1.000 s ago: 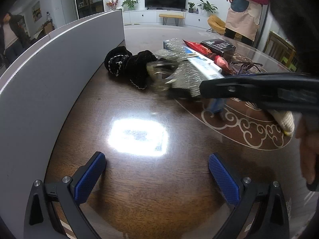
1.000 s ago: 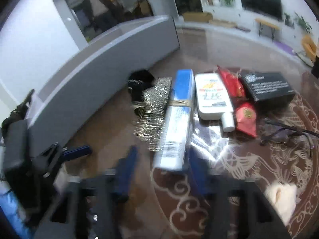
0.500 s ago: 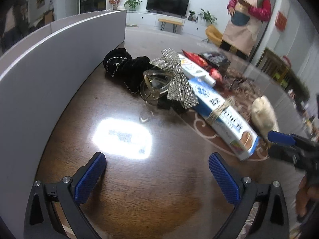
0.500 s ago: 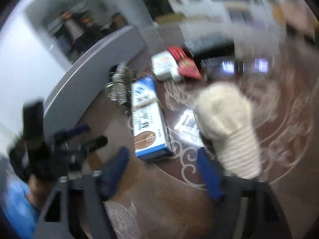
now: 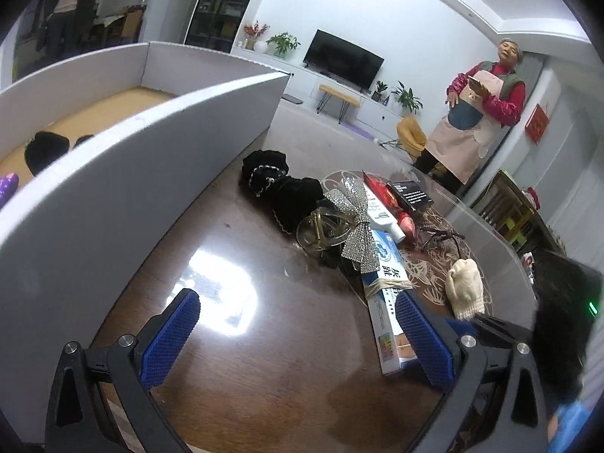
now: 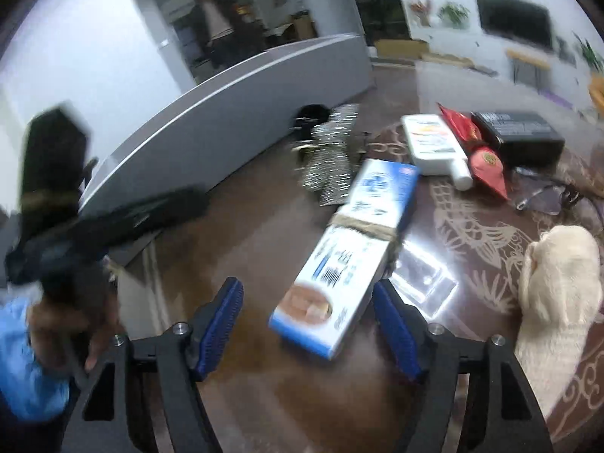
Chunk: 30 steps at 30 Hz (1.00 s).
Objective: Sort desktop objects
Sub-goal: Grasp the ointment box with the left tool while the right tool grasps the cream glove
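A blue and white box (image 6: pixel 351 256) bound with twine lies on the dark wooden table, its near end between the open fingers of my right gripper (image 6: pixel 307 339). The box also shows in the left wrist view (image 5: pixel 385 302). My left gripper (image 5: pixel 298 343) is open and empty above bare table. Behind the box lie a silver sequin bow (image 5: pixel 355 226), a clear hair claw (image 5: pixel 321 230), a black velvet scrunchie (image 5: pixel 279 188), a white tube (image 6: pixel 434 147), red packets (image 6: pixel 475 147), a black box (image 6: pixel 517 132), glasses (image 6: pixel 540 196) and a cream knit glove (image 6: pixel 558 283).
A long grey-white bin (image 5: pixel 124 173) stands along the table's left side, with dark items and a purple one inside. A person in an apron (image 5: pixel 475 113) stands beyond the table. The left gripper's handle and hand (image 6: pixel 56 234) show in the right wrist view.
My right gripper has swung back left from the glove, and the blue box now lies between its open fingers. My left gripper has risen and tilted, so the bin's inside shows.
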### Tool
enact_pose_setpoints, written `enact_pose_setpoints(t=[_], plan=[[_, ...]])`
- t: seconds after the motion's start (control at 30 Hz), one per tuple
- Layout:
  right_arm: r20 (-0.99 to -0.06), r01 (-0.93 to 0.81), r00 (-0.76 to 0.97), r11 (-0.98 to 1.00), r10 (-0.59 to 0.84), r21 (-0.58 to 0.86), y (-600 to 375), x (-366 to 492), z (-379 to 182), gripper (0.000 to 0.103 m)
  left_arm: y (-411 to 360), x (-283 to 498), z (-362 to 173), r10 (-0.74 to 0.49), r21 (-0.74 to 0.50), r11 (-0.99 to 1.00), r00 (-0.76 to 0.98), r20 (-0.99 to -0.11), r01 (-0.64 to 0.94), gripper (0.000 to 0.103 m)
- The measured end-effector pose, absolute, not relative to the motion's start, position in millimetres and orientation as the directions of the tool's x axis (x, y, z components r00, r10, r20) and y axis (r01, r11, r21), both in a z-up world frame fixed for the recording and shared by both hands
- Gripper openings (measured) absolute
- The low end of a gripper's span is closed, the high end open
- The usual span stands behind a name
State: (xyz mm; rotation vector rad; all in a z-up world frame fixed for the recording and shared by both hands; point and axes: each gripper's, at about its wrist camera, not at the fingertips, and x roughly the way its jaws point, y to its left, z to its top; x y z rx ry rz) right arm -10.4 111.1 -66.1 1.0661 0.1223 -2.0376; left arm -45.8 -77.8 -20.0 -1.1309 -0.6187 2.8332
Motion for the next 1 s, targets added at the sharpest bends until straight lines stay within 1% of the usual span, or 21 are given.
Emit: enact_pose_setpoints(t=[0.1,0.13,0.17,0.2,0.23,0.27,0.3,0.4,0.5,0.53,0.6,0.63,0.67,0.7,0.73,0.77,0.8,0.83,0.9,1.0], plan=[[-0.725,0.671,-0.428,-0.727,-0.540,0.145,130,13,-51,0.073,-63,-55,-25,0.190,-0.344,-0.935,-0.707,-0.681,0.080,0.103],[-0.713,0.656,-0.488,-0.750,-0.504,0.081,139,22,-44,0.078,-52,-56,-25,0.211,-0.327,-0.944,-0.699,-0.683,0.035,0.103],[-0.701,0.638,-0.539,-0.769,-0.466,0.021,146,27,-39,0.087,-45,-56,-24,0.225,-0.315,-0.949,-0.694,-0.684,0.002,0.103],[-0.683,0.605,-0.605,-0.794,-0.410,-0.060,156,32,-33,0.091,-36,-56,-22,0.239,-0.304,-0.952,-0.688,-0.685,-0.028,0.103],[-0.666,0.573,-0.652,-0.811,-0.363,-0.119,164,35,-30,0.099,-23,-57,-21,0.263,-0.296,-0.953,-0.679,-0.685,-0.071,0.103],[-0.653,0.543,-0.685,-0.824,-0.321,-0.164,172,35,-28,0.103,-13,-59,-21,0.273,-0.287,-0.953,-0.671,-0.689,-0.092,0.103],[-0.657,0.527,-0.692,-0.831,-0.298,-0.178,182,29,-29,0.103,-4,-62,-22,0.270,-0.273,-0.957,-0.663,-0.698,-0.102,0.103],[-0.724,0.506,-0.631,-0.855,-0.279,-0.111,198,4,-40,0.103,28,-79,-34,0.213,-0.195,-0.976,-0.616,-0.758,-0.097,0.103],[-0.786,0.470,-0.554,-0.883,-0.273,-0.025,199,-25,-54,0.103,50,-95,-53,0.095,-0.072,-0.995,-0.561,-0.822,-0.064,0.103],[-0.798,0.451,-0.536,-0.893,-0.275,0.004,199,-36,-62,0.102,56,-98,-53,0.033,-0.004,-0.999,-0.566,-0.823,-0.052,0.100],[-0.796,0.423,-0.530,-0.905,-0.292,0.050,200,-52,-73,0.102,55,-105,-52,0.042,-0.009,-0.998,-0.562,-0.826,-0.062,0.099],[-0.797,0.412,-0.530,-0.909,-0.291,0.057,200,-57,-76,0.102,54,-107,-53,0.038,0.003,-0.997,-0.564,-0.825,-0.071,0.094],[-0.801,0.401,-0.525,-0.914,-0.287,0.064,198,-63,-82,0.101,53,-108,-52,0.049,0.000,-0.996,-0.570,-0.820,-0.086,0.091],[-0.799,0.395,-0.523,-0.915,-0.297,0.082,199,-65,-87,0.101,51,-108,-51,0.052,0.004,-0.996,-0.578,-0.815,-0.095,0.078],[-0.788,0.390,-0.540,-0.918,-0.294,0.074,199,-65,-87,0.088,47,-105,-50,0.056,0.005,-0.995,-0.590,-0.805,-0.102,0.063],[-0.782,0.391,-0.552,-0.918,-0.290,0.065,198,-64,-86,0.066,44,-102,-49,0.061,0.004,-0.994,-0.598,-0.799,-0.106,0.056],[-0.776,0.391,-0.563,-0.919,-0.285,0.053,198,-61,-85,0.056,41,-100,-48,0.063,0.005,-0.994,-0.604,-0.795,-0.110,0.041],[-0.773,0.393,-0.564,-0.918,-0.290,0.057,200,-59,-84,0.049,38,-92,-47,0.075,0.002,-0.992,-0.602,-0.795,-0.126,0.041],[-0.772,0.396,-0.559,-0.915,-0.304,0.074,206,-50,-84,0.049,37,-78,-47,0.096,0.004,-0.987,-0.599,-0.795,-0.163,0.041],[-0.774,0.394,-0.563,-0.917,-0.290,0.058,216,-20,-84,0.049,39,-53,-45,0.156,-0.016,-0.971,-0.577,-0.802,-0.240,0.041]])
